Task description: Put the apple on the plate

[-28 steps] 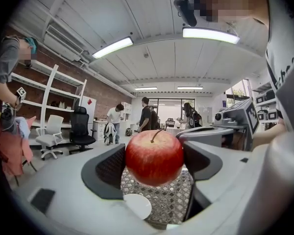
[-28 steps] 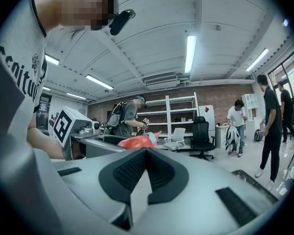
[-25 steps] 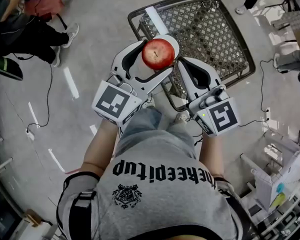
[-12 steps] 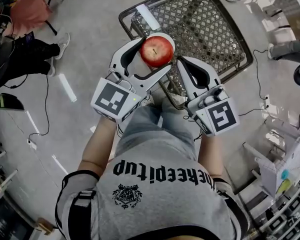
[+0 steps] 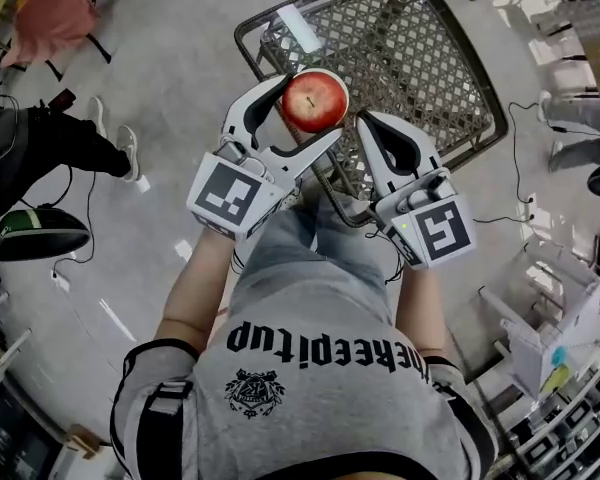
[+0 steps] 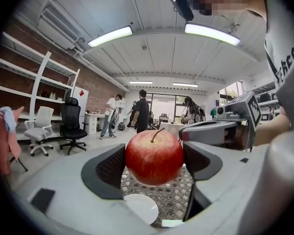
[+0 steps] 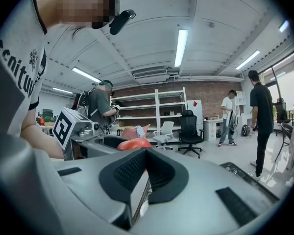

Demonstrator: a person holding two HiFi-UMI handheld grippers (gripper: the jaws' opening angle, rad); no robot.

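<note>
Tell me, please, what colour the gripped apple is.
The round apple is red, faintly yellow-streaked; clearest in the left gripper view.

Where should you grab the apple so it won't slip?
Grip the apple at its widest middle, coming in from both sides with the stem up. The round sides bulge most there, so jaws sit flat; the left gripper holds it just so.

The left white-and-grey two-jaw tool (image 5: 313, 105) is held out ahead of the torso, its jaws clamped on either side of a round red apple (image 6: 154, 156). The right tool (image 5: 371, 128) is held just beside it, jaws closed together and empty. Both bare forearms (image 5: 202, 286) are stretched forward.
</note>
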